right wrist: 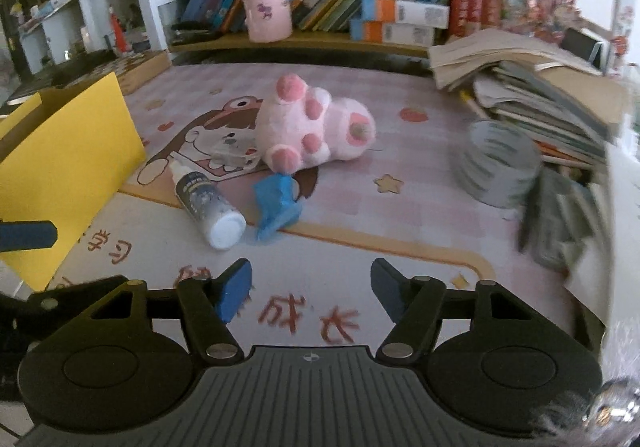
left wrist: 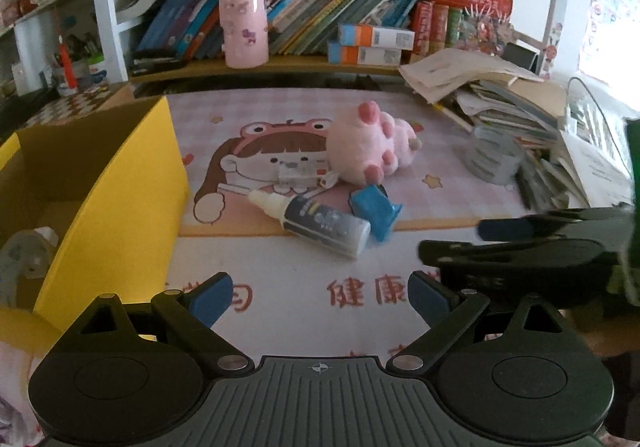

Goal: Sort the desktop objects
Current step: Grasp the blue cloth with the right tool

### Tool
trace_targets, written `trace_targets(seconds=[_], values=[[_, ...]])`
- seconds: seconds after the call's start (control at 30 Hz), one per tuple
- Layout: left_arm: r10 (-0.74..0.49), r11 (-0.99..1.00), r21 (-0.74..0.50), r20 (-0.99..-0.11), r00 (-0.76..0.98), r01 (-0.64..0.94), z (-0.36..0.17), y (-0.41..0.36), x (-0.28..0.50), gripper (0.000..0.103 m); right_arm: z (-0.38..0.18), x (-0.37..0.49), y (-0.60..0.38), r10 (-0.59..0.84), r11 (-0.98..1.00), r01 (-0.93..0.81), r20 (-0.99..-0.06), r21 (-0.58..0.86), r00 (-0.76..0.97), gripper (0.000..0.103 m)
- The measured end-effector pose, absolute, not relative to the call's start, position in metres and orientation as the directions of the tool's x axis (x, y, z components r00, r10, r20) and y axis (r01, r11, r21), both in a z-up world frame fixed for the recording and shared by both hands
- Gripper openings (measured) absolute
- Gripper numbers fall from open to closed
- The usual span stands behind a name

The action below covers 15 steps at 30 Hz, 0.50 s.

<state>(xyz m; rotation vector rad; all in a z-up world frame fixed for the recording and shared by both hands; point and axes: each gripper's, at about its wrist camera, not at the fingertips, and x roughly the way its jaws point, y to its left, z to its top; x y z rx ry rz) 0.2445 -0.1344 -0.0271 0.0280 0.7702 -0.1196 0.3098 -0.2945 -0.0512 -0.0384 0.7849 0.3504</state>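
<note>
**Two empty grippers above a cluttered desk mat**

Left hand-held gripper (left wrist: 320, 297) and right hand-held gripper (right wrist: 312, 293) both hover with jaws apart, holding nothing, over bare mat. Ahead lie a glue bottle (left wrist: 320, 223), touching a blue tape dispenser (left wrist: 374, 211), and a pink plush toy (left wrist: 368, 143). A yellow cardboard box (left wrist: 112, 199) walls the left edge; stacked books (left wrist: 504, 103) crowd the right.

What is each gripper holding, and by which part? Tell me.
Nothing. The left gripper and the right gripper both stand open over the desk mat with nothing between their fingers.
</note>
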Motion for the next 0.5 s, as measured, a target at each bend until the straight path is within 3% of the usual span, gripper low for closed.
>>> trace_targets(seconds=[0.17,0.5], values=[[-0.066,0.996,0.0,-0.689,0.722,0.092,-0.024,-0.138,0.25,0.096,-0.054,0.34,-0.285,0.337,0.926,-0.359,-0.686,0.118,0.645,0.048],[-0.019,0.999,0.012,-0.706,0.708,0.039,-0.024,-0.131,0.256,0.096,-0.071,0.385,-0.265,0.369,0.899,-0.423,-0.712,0.11,0.598,0.04]])
